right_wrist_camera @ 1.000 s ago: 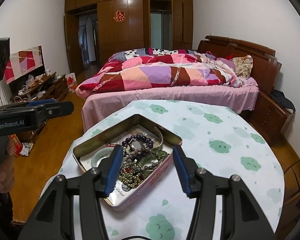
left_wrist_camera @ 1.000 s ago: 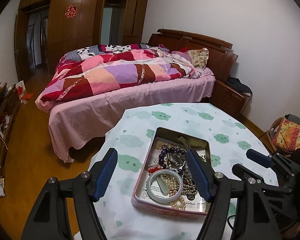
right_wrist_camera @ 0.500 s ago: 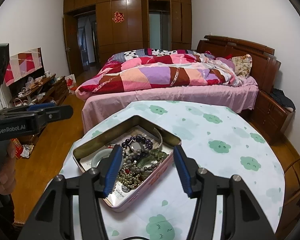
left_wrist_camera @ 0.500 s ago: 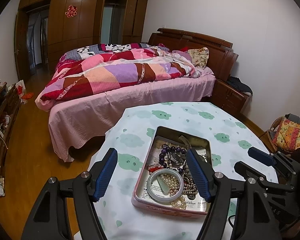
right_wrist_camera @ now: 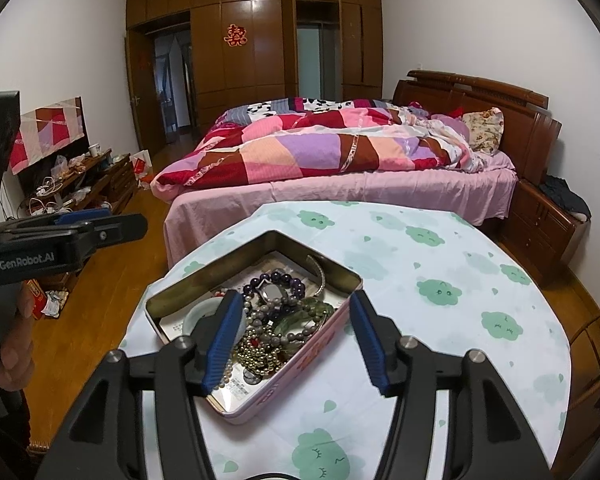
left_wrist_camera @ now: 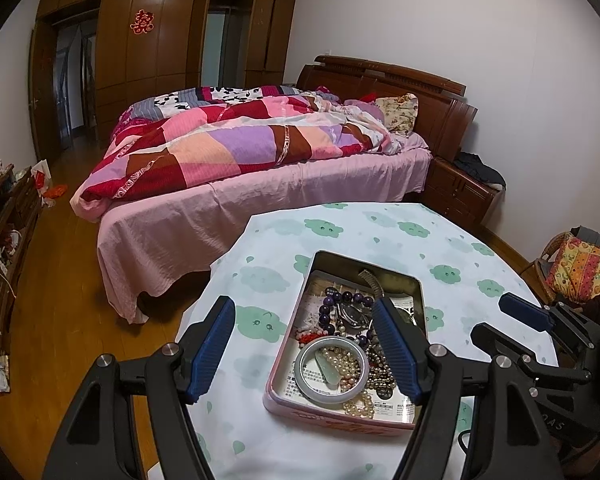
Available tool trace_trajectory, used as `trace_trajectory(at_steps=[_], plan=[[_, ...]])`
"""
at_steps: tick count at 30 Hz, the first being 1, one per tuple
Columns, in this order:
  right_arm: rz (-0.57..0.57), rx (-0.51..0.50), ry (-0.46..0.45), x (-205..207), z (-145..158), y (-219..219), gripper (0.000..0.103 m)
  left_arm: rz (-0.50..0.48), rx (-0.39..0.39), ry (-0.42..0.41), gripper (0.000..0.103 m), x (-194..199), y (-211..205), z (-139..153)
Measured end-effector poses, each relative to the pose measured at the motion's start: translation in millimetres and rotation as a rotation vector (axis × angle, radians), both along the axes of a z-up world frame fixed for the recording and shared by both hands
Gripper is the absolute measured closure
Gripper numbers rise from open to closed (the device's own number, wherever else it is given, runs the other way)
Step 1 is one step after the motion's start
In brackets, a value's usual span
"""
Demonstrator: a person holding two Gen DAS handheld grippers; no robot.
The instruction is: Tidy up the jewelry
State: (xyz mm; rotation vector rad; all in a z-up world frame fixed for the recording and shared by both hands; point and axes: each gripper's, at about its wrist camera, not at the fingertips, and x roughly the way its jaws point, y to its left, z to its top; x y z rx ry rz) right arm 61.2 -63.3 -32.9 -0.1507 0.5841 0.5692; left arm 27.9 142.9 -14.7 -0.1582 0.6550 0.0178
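Both grippers are spread wide and holding nothing: the left gripper and right gripper hover over the tin on the table. The jewelry sits piled and tangled inside, so it could be mid-sort or freshly gathered, honestly can't tell.

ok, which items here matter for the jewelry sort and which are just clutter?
Job:
pink tin
pale bangle
pearl strand
purple bead bracelet
left gripper
right gripper

Lying about:
bed
quilt
tablecloth
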Motion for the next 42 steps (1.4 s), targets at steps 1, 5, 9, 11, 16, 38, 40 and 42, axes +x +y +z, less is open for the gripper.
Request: trace_trajectory(at_steps=[1,5,9,11,16,38,40,42], plan=[[0.0,0.001,0.0,0.1,0.1,0.0,0.043,-0.001,0.0,0.001,0.032,0.2,0.2,-0.9],[0.0,-0.001,0.001,-0.9,0.2,0.1,0.043,-0.003,0.001,0.004,0.032,1.5,-0.5,-3.5],[0.0,0.0,0.001,-0.8,0.0,0.0,0.042,-0.002,0.001,0.004,0.032,1.6,-0.6,-3.7],[0.0,0.0,0.002,-0.8,-0.1,-0.2,0.041,-0.001,0.001,0.004,0.032,1.6,-0.5,-3.4],[0.0,0.0,0.001,-0.9,0.2,-0.3,0.041,-0.002,0.003,0.006,0.032,1.6,-0.9,-4.5],[-0.011,0.012,-0.004,0.1,-2.4,-2.8,0.04,-0.019,0.003,0.003,0.031,-0.1,-4.1,-2.8],[-0.011,0.011,-0.004,0.1,-2.4,-3.1,0.04,-0.018,0.007,0.004,0.031,0.5,-4.2,-3.4],[-0.012,0.011,-0.003,0.1,-2.4,-3.2,0.039,-0.01,0.014,0.006,0.03,1.3,-3.4,-4.6]])
